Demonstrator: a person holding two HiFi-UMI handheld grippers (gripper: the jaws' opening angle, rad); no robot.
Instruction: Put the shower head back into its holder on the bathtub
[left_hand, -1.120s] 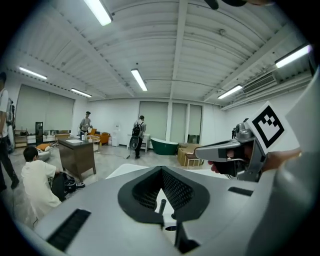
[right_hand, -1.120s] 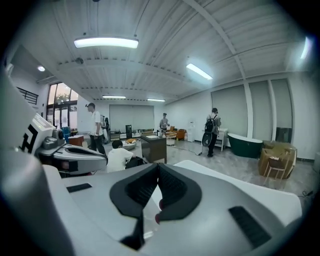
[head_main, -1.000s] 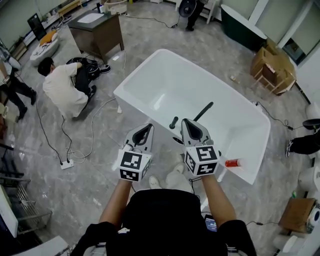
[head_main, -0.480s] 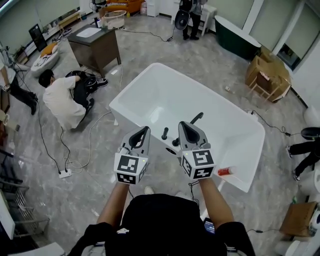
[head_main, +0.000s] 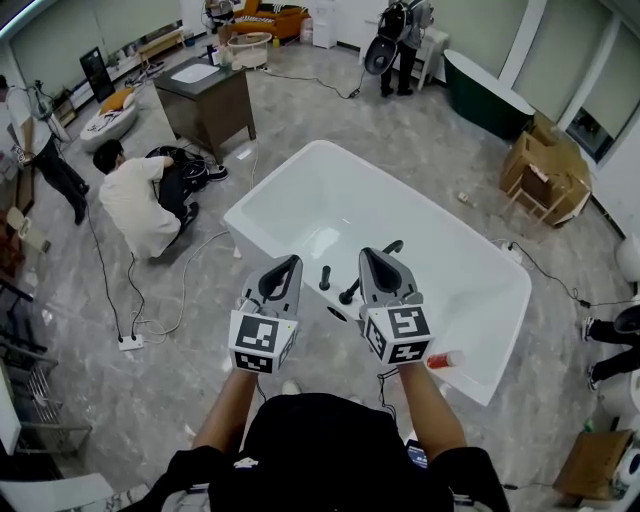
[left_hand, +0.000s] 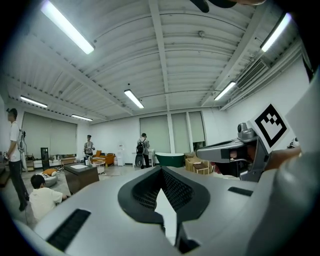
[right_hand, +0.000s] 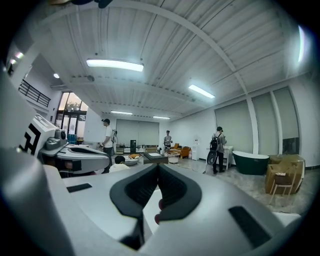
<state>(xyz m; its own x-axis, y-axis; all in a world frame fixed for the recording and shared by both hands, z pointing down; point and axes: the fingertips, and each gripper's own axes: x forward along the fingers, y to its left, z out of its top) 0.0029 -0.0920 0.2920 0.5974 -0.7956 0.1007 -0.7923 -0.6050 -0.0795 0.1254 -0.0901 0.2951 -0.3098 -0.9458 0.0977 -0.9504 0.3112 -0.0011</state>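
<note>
shower head (head_main: 393, 246): black. only its tip shows, over the near rim of the white bathtub (head_main: 275, 177). the rest sits behind my right claw (head_main: 372, 255). only the head view has it, and i can't tell if it is seated in a holder.
black knob (head_main: 324, 276): upright on that same rim, between my two claws in the head view.
right claw: closed and empty, held above the near rim.
left claw (head_main: 289, 263): closed, nothing in it, side by side with the right one.
red thing (head_main: 443, 358): on the rim beside my right hand, head view only.
gripper views: both look level across the room and add the ceiling lights (left_hand: 67, 27).
crouching person (head_main: 135, 195): on the floor left of the bathtub, in all three views.
</note>
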